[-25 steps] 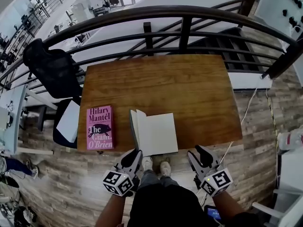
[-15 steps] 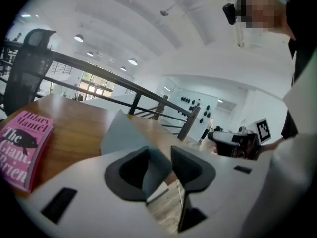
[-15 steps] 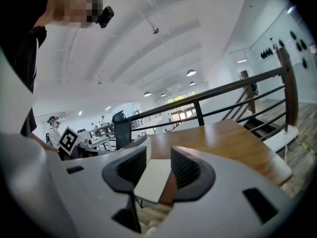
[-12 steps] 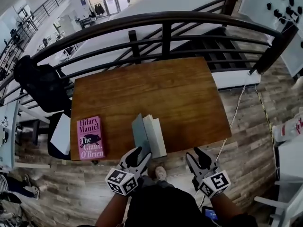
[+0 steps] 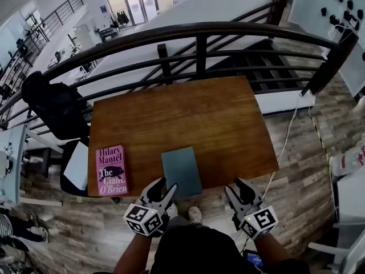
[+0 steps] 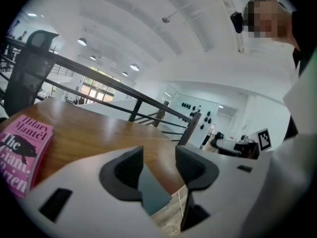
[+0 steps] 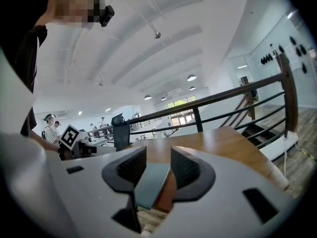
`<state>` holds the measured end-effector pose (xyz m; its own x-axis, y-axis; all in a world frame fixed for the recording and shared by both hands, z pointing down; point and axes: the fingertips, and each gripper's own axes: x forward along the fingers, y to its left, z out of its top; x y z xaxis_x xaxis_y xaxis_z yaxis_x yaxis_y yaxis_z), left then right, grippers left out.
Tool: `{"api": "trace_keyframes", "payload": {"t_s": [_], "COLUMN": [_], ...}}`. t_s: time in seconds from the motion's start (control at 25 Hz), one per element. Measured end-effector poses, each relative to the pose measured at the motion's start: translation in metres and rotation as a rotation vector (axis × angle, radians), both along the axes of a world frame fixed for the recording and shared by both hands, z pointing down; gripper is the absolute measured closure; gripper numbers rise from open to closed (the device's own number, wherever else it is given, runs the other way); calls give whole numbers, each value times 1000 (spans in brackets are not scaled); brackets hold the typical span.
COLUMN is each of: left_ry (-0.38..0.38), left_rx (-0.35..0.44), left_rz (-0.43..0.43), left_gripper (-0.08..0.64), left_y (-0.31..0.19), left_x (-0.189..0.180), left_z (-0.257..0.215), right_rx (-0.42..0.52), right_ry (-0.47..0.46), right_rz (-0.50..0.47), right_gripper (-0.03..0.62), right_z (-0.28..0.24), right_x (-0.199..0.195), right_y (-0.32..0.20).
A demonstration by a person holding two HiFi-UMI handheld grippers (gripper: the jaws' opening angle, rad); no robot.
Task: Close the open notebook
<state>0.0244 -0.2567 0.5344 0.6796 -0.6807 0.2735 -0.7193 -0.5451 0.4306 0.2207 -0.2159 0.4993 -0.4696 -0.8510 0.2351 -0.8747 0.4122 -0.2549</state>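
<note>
The notebook (image 5: 181,170) lies closed and flat on the wooden table (image 5: 188,107), teal cover up, near the front edge. My left gripper (image 5: 164,188) hovers just off that edge at the notebook's near left corner, jaws open and holding nothing. In the left gripper view the teal cover (image 6: 151,197) shows beyond the gap of the left gripper (image 6: 158,155). My right gripper (image 5: 239,188) stays off the front edge, right of the notebook, open and empty. The right gripper view shows the notebook (image 7: 151,185) lying ahead of the right gripper (image 7: 158,155), apart from it.
A pink paperback (image 5: 112,170) lies left of the notebook by the table's front left corner. A dark metal railing (image 5: 199,36) runs behind the table. A black chair (image 5: 54,104) stands at the left. A cable (image 5: 285,147) hangs past the right edge.
The notebook went from lying open, through half folded, to closed and flat. My left gripper's jaws opened and it drew back off the front edge. The right gripper barely shifted.
</note>
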Motion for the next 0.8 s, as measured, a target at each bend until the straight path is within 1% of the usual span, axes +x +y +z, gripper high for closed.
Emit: {"api": "trace_keyframes", "payload": {"t_s": [0.04,0.12,0.2,0.24,0.32,0.44,0.52,0.68,0.8], "left_ry": [-8,-29,-45,-44,-33,-24,-18,5,-9], "left_rx": [10,41,77,92,120,158,170,196,232], "left_rz": [-3,-12,-34,-49,-80,-111,-131,-180,-191], "left_gripper": [353,390,451,497,530,540,543,543,543], "left_y": [0,-1,-4,-6,-10,-12,-11,-10,-6], "left_x": [-3,-11,-23,-30,-42,-62,-78,-119,-151], "left_z": [-3,-11,-20,-25,-36,-50,-59,-77,-89], "right_rx": [8,26,50,62,82,101,107,123,146], "right_ry": [5,10,6,7,11,14,32,54,56], "right_rz": [-3,-1,7,10,13,7,-5,-17,-30], "right_gripper": [440,442,448,459,477,500,525,565,578], "right_z": [-1,-6,-15,-20,-28,-37,-41,-48,-61], "right_x": [0,-2,-7,-10,-17,-34,-50,-83,-112], "right_y": [-2,-7,-12,-15,-18,-21,-21,-24,-25]}}
